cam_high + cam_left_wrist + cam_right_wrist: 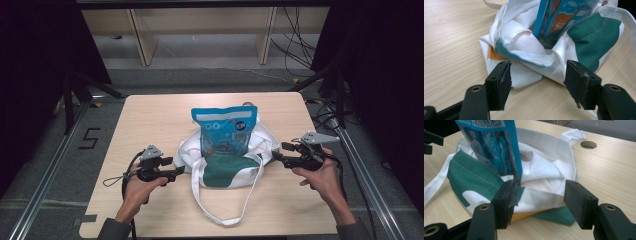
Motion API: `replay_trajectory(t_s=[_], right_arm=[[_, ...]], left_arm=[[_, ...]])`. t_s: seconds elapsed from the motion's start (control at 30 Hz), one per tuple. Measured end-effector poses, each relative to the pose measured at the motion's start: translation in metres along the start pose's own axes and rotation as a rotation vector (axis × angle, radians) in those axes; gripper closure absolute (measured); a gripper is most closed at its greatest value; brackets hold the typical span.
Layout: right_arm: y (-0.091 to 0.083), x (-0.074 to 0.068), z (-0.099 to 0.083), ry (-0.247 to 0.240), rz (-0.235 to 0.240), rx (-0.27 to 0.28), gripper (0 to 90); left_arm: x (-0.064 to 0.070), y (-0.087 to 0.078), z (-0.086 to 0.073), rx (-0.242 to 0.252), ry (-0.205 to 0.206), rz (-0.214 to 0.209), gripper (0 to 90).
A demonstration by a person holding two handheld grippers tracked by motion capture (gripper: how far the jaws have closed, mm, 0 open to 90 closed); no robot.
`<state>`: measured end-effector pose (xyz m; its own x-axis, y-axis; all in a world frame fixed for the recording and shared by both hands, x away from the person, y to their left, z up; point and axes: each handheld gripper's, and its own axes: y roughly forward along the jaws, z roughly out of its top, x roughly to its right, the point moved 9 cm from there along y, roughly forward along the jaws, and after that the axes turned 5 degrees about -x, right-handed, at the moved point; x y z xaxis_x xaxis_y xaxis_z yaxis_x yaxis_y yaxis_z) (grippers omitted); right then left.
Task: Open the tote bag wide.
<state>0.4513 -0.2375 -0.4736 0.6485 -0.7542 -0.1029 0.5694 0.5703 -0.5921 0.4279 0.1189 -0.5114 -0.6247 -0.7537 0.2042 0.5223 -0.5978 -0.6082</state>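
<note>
The blue plastic snack packet (226, 131) stands upright in the crumpled white and green cloth tote bag (227, 167) at the table's middle, so the left gripper (174, 172) and the right gripper (274, 156), jaws wide open and empty, flank the bag's rim, probably to pull the cloth up around the packet.

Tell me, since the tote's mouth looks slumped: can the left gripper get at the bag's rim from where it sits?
Probably yes. The left gripper is open, its jaws either side of the folded white rim of the tote bag, with bare table between. The blue snack packet stands farther in, clear of that edge.
</note>
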Motion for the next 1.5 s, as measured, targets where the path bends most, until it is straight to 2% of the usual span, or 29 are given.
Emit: replay_trajectory(t_s=[0.07,0.1,0.27,0.3,0.33,0.37,0.4,0.43,0.47,0.5,0.57,0.6,0.63,0.67,0.7,0.73,0.8,0.83,0.93,1.03,1.1,1.17,1.2,1.27,1.3,1.37,1.4,1.43,1.5], right_arm=[[0.000,0.000,-0.001,-0.006,0.003,0.004,42.8],[-0.002,-0.001,-0.003,0.003,0.004,-0.021,42.3],[-0.001,-0.002,-0.005,0.010,0.005,-0.003,41.2],[-0.001,0.001,-0.005,-0.016,-0.001,-0.005,41.0],[-0.001,0.001,-0.005,-0.016,-0.001,-0.005,41.0],[-0.001,-0.001,-0.009,0.010,0.010,-0.032,40.8],[-0.001,0.002,-0.008,-0.017,-0.002,-0.012,40.8],[-0.001,0.001,-0.010,-0.002,0.006,-0.024,40.8],[0.000,0.000,-0.011,0.019,0.006,-0.021,40.7],[0.000,0.003,-0.012,-0.008,0.004,-0.028,40.7],[0.001,0.004,-0.013,-0.002,0.000,-0.029,40.7],[0.002,0.007,-0.014,-0.025,-0.016,-0.019,40.6],[0.001,0.003,-0.017,0.007,0.001,-0.048,40.5],[0.003,0.004,-0.017,-0.013,0.003,-0.036,40.4],[0.002,0.002,-0.017,0.001,0.002,-0.038,40.5],[0.003,0.004,-0.016,-0.019,-0.006,-0.034,40.4],[0.003,0.004,-0.016,-0.025,-0.008,-0.033,40.4],[0.001,0.003,-0.017,0.001,-0.007,-0.038,40.3],[0.001,0.002,-0.017,0.009,0.001,-0.030,40.1],[-0.001,0.004,-0.017,-0.024,-0.011,-0.031,39.8],[0.000,0.000,-0.020,-0.010,-0.012,-0.041,39.4],[-0.001,0.001,-0.020,-0.022,-0.010,-0.043,39.2],[-0.001,-0.001,-0.022,-0.011,-0.018,-0.050,39.0],[-0.002,-0.002,-0.023,-0.006,-0.018,-0.056,39.0],[-0.002,-0.002,-0.024,-0.032,-0.021,-0.047,38.8],[-0.004,-0.004,-0.026,-0.037,-0.021,-0.056,38.7],[-0.005,-0.008,-0.029,-0.007,-0.017,-0.062,38.5],[-0.005,-0.008,-0.029,-0.007,-0.017,-0.062,38.5],[-0.007,-0.009,-0.035,-0.037,-0.017,-0.067,38.0]], left_arm=[[0.000,-0.001,-0.002,-0.004,0.003,-0.004,35.7],[0.000,-0.001,-0.003,-0.006,-0.002,-0.006,35.1],[0.001,-0.003,-0.005,-0.004,-0.011,-0.013,32.2],[0.001,-0.003,-0.005,-0.004,-0.011,-0.013,31.9],[0.003,-0.003,-0.006,-0.005,-0.017,-0.016,31.9],[0.004,-0.001,-0.008,-0.003,-0.007,-0.016,30.5],[0.004,-0.001,-0.008,-0.003,-0.007,-0.016,30.0],[0.005,0.000,-0.009,-0.002,-0.016,-0.018,29.6],[0.006,0.000,-0.013,-0.022,-0.004,-0.013,29.2],[0.008,0.001,-0.014,-0.016,-0.014,-0.018,29.0],[0.009,0.001,-0.015,-0.019,-0.009,-0.019,28.5],[0.011,0.001,-0.017,-0.020,-0.016,-0.021,28.3],[0.012,0.001,-0.018,-0.015,-0.018,-0.018,28.2],[0.013,0.001,-0.019,-0.017,-0.015,-0.022,28.0],[0.015,0.000,-0.021,-0.011,-0.012,-0.014,27.7],[0.015,-0.001,-0.022,-0.018,0.005,-0.007,27.4],[0.016,-0.002,-0.023,-0.017,0.006,-0.002,26.6],[0.016,-0.004,-0.026,-0.025,0.012,0.004,26.1],[0.021,-0.006,-0.029,-0.006,0.006,-0.002,25.9],[0.022,-0.008,-0.035,-0.017,0.023,0.011,25.2],[0.022,-0.009,-0.040,-0.021,0.042,0.027,24.9],[0.021,-0.009,-0.041,-0.015,0.037,0.032,24.7],[0.019,-0.011,-0.045,-0.015,0.034,0.053,24.3],[0.018,-0.013,-0.048,-0.030,0.047,0.059,23.9],[0.017,-0.014,-0.052,-0.031,0.041,0.062,23.8],[0.018,-0.015,-0.055,-0.023,0.034,0.064,23.6],[0.017,-0.016,-0.058,-0.038,0.037,0.069,23.5],[0.017,-0.016,-0.058,-0.038,0.037,0.069,23.4],[0.021,-0.017,-0.060,-0.028,0.035,0.064,23.2]])
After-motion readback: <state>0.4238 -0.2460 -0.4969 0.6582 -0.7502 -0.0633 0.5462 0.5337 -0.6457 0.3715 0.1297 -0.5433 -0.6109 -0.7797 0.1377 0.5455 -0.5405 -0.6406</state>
